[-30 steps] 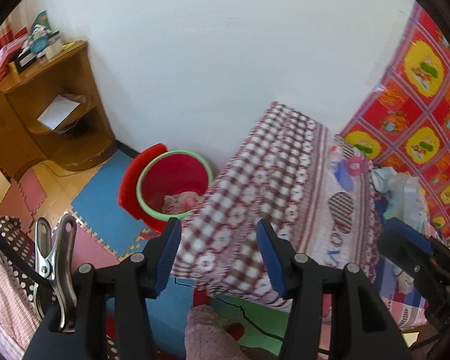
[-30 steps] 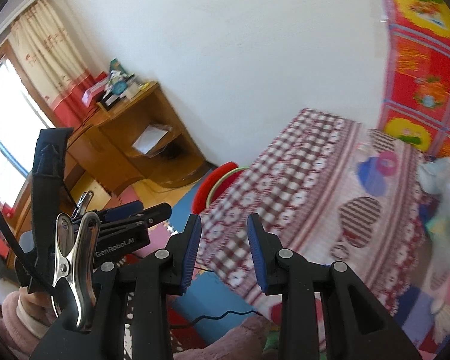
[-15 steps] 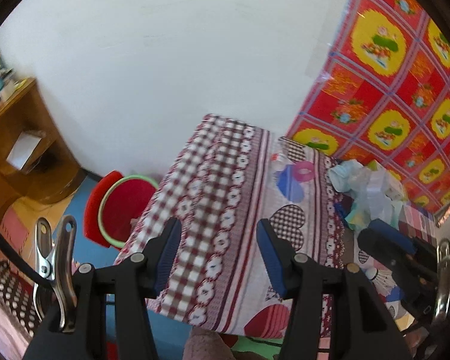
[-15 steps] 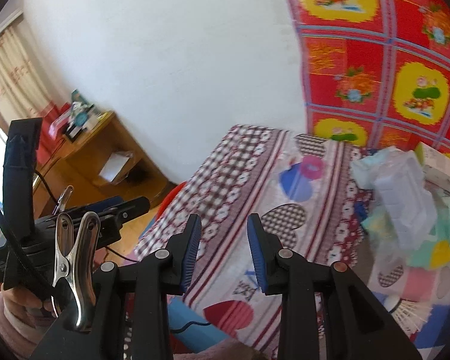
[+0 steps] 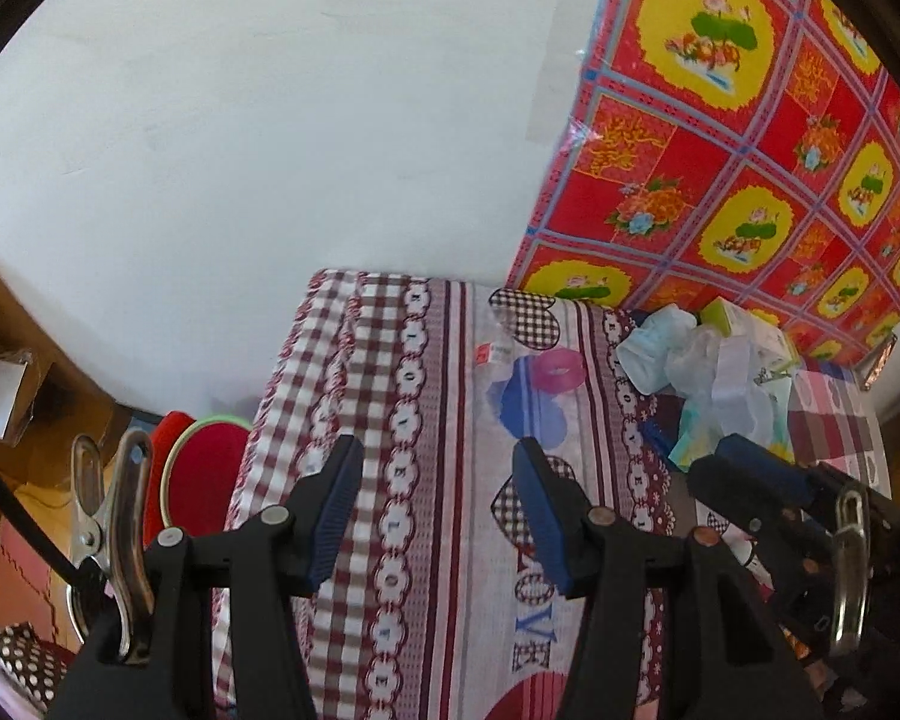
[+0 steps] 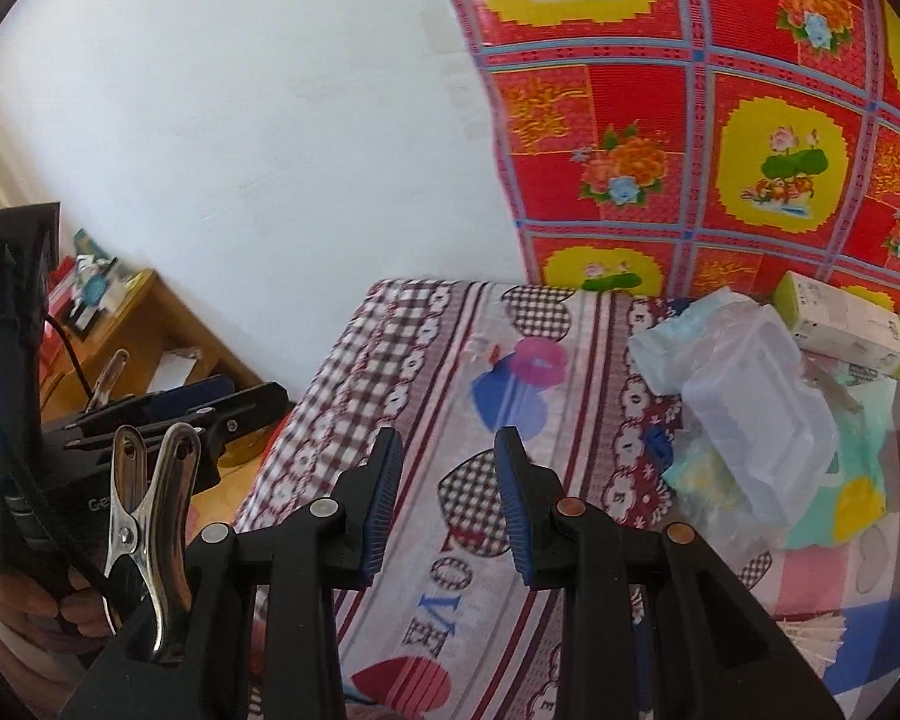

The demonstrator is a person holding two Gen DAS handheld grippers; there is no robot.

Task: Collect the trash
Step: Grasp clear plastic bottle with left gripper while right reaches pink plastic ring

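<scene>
- Since the litter is what the job is about, start there: a heap of trash (image 6: 750, 420) sits at the far right of the cloth-covered table (image 6: 450, 372), clear plastic wrappers, a pale blue crumpled bag and a green-and-white carton (image 6: 846, 324) piled against the red patterned wall covering (image 6: 720, 120).
- Nearer the middle lies one small clear wrapper (image 5: 492, 354), apart from the heap.
- Both tools hang over the near table edge, tilted down toward it, probably to reach the pile.
- Right gripper (image 6: 448, 501): jaws slightly apart, nothing between them.
- Left gripper (image 5: 438, 516): jaws wider apart, also empty.
- Red bin (image 5: 204, 474) with a green rim stands on the floor beside the table's left end, handy for dropping things in.
</scene>
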